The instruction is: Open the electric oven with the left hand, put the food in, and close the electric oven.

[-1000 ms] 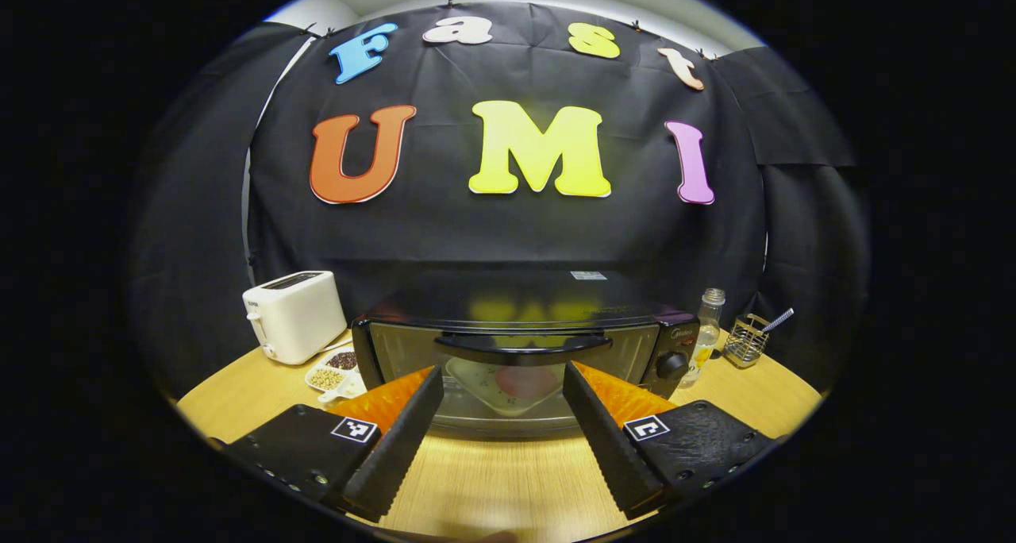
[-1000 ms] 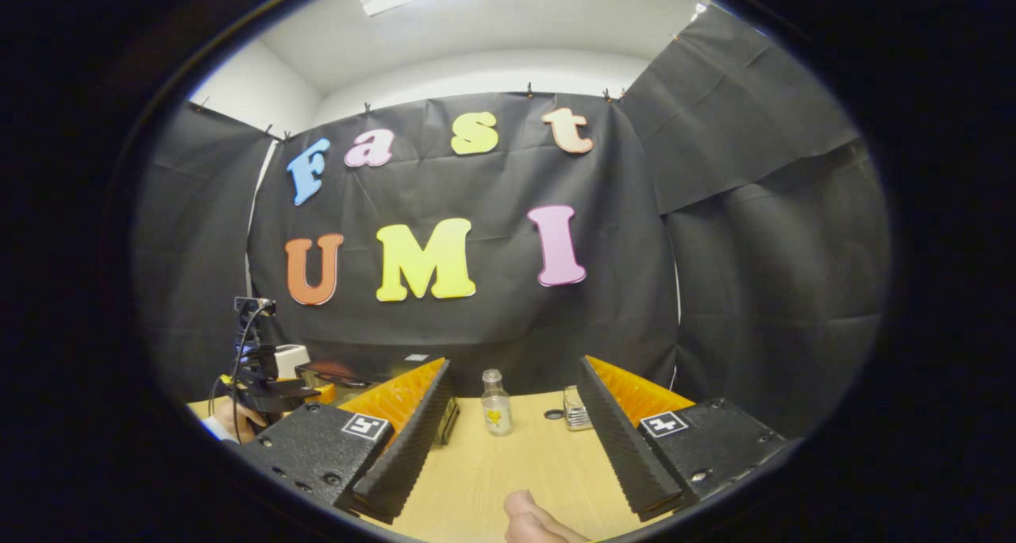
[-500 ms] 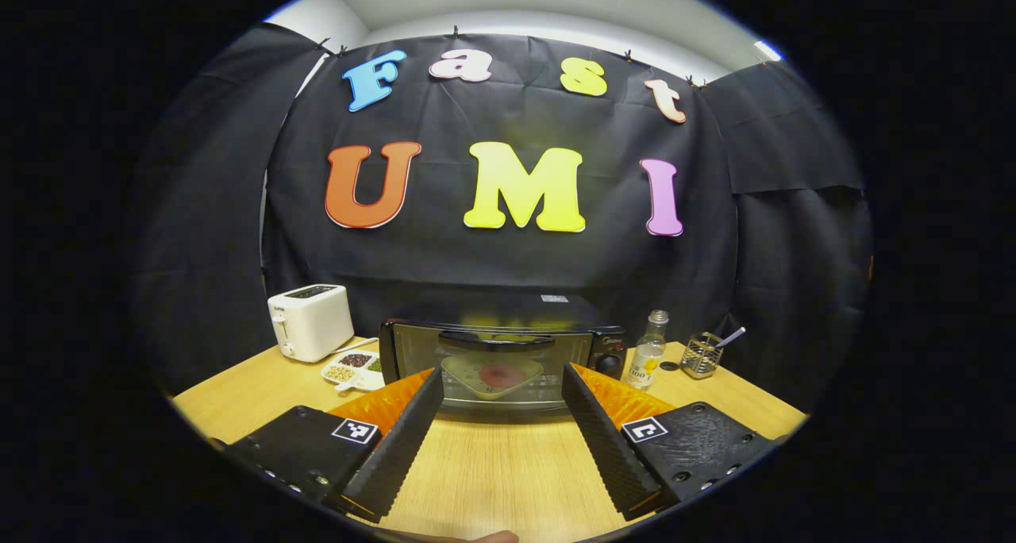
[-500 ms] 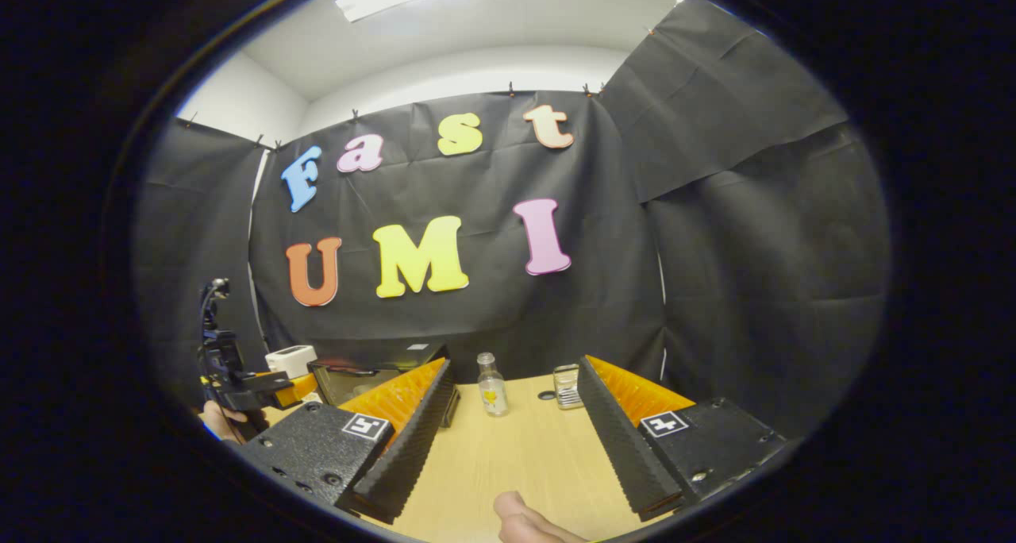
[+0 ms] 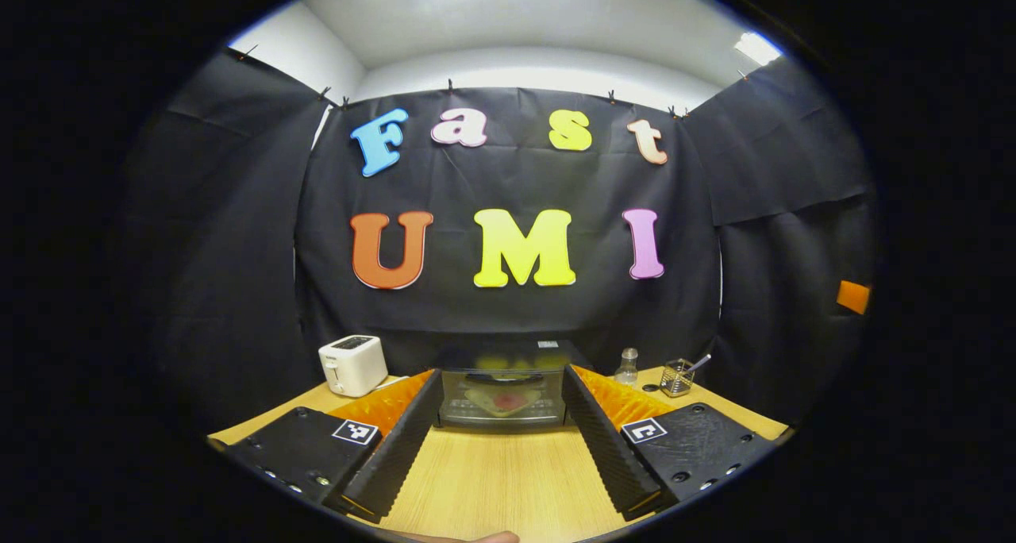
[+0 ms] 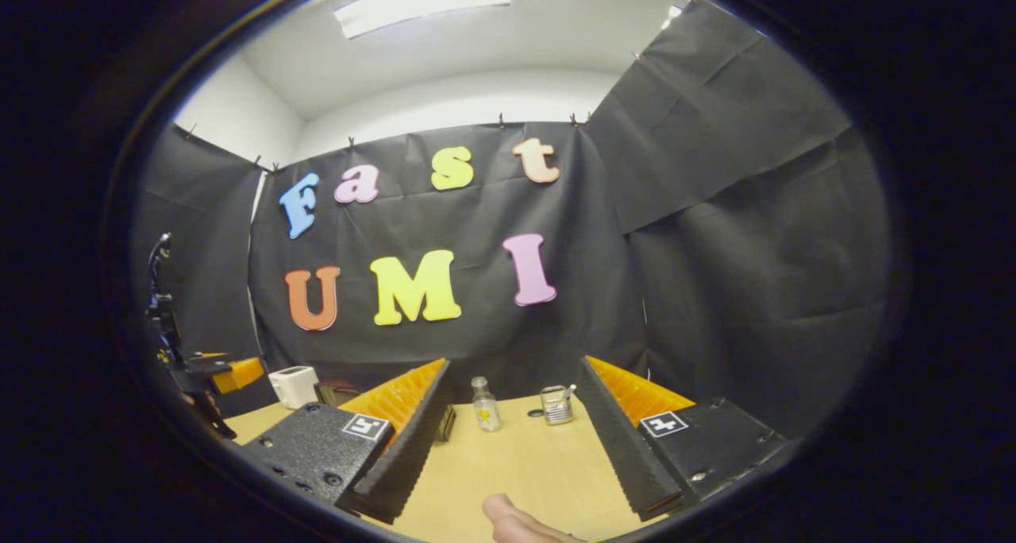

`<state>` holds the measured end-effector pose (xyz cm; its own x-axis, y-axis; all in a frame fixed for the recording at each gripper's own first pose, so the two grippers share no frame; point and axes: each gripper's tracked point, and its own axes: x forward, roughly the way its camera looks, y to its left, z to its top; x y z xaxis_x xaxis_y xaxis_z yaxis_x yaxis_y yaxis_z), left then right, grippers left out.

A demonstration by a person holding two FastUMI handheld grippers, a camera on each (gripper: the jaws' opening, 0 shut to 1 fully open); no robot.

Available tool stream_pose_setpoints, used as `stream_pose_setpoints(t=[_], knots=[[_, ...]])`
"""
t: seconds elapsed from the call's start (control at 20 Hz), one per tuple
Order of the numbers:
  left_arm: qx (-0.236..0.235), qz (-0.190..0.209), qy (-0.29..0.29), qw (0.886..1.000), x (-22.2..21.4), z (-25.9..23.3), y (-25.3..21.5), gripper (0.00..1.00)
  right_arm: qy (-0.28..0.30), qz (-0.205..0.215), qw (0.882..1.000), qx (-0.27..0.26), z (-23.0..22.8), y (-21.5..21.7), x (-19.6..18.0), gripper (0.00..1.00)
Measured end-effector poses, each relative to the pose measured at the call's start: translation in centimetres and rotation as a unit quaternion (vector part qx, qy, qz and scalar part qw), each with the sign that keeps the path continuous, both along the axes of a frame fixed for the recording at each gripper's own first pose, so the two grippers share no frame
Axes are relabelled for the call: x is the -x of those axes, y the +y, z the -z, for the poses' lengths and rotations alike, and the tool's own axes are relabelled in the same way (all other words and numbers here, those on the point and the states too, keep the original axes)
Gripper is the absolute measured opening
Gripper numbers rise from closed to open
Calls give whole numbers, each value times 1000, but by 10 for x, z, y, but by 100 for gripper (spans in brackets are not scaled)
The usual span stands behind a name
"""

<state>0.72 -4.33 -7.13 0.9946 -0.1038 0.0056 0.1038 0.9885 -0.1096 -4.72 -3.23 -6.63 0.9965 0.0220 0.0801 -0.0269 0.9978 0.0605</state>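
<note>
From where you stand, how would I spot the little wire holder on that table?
Start at the black glass-fronted electric oven at the back of the light wooden table. To its right stands a small clear glass bottle, then the square metal wire basket. Unlike the bottle, it is open mesh with a utensil handle leaning out.

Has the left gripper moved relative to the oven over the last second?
Yes. The left gripper has backed away from the electric oven: in the left gripper view the oven, fixed on the table, now looks far smaller between the open fingers.
</note>
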Motion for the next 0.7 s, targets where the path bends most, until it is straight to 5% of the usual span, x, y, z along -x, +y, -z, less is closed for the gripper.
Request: stream_pose_setpoints(t=[0.7], knots=[[-28,12,-9,999,73,-5,-24,96,2,-5,1000,3,2,0,13,95]])
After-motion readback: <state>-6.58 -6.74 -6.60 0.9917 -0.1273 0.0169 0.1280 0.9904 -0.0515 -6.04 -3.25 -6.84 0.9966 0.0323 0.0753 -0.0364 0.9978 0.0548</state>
